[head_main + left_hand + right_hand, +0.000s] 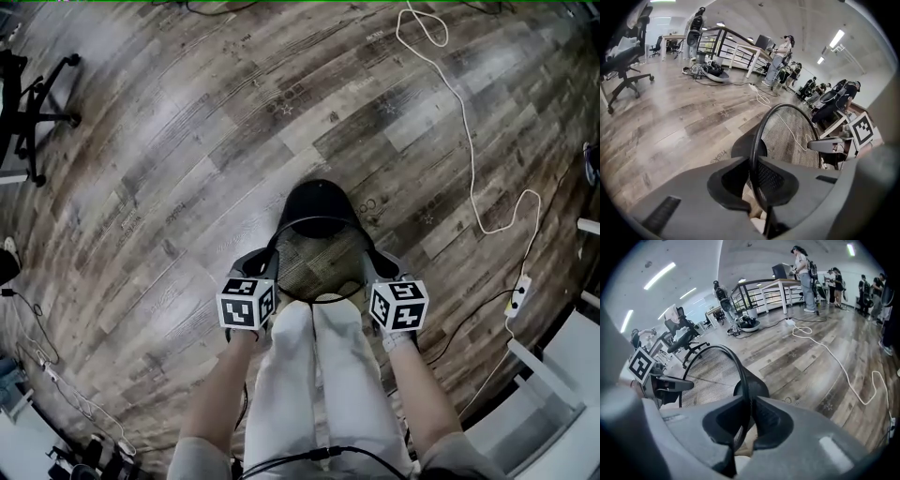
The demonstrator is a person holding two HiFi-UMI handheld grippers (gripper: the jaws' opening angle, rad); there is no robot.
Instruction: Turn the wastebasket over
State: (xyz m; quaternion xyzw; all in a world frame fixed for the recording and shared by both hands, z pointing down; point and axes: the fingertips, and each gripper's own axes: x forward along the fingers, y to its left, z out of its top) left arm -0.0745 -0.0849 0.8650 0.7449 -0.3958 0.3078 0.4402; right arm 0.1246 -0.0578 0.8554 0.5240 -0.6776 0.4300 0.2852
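In the head view, the round black wire-mesh wastebasket (323, 261) is held clear of the grey-brown wood-plank floor (187, 141), just in front of the person's knees. It is tipped so that its solid dark base faces away and its open mouth faces the person. The left gripper (270, 261) and the right gripper (372, 262) sit at opposite sides of its rim. In the left gripper view, the jaws stand narrow, pinched on the thin rim hoop, with mesh wall against the inner pad. The right gripper view shows the same: jaws nearly together, clamped on the rim. The basket looks light and the mesh springy, so it could dent easily. The hoop is probably the stiffest place to hold, though being thin and smooth it may swivel between the pads.
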